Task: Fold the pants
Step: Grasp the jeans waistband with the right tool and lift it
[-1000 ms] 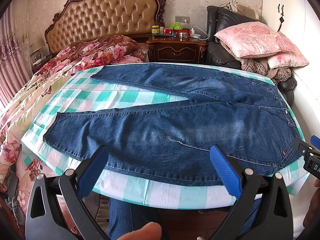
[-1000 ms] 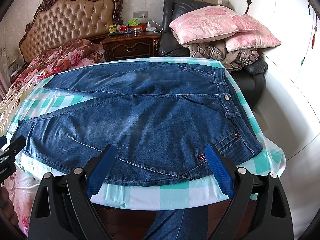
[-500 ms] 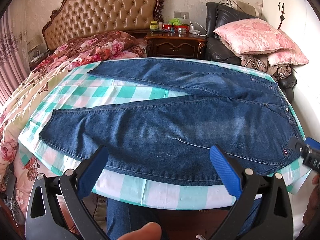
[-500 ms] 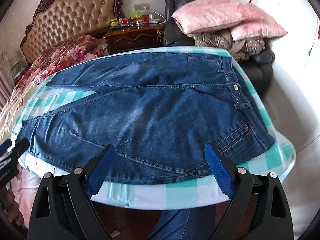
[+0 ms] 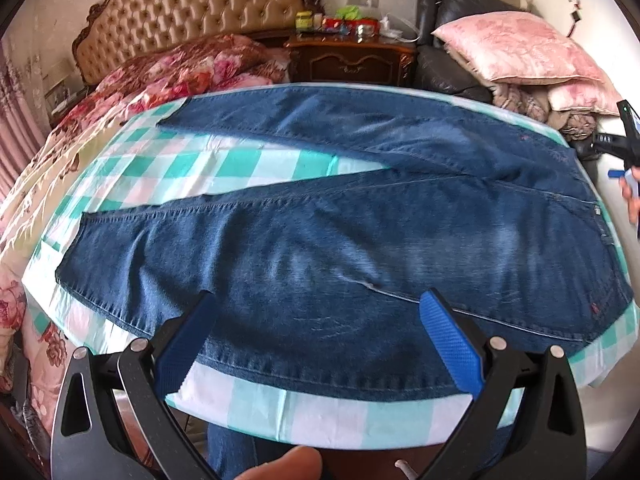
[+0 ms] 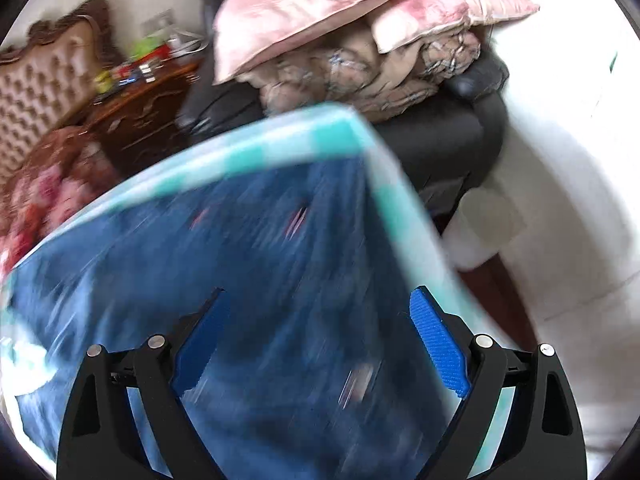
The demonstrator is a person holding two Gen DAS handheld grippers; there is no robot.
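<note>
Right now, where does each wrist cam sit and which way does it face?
Left wrist: on the open left gripper at the table's near edge, facing across the spread jeans toward the headboard; a fingertip shows at the bottom, the right gripper at far right.
Right wrist: on the open right gripper above the waist end, blurred, facing the pink pillow and armchair.
Shared: jeans, checked tablecloth, pillow, nightstand.
</note>
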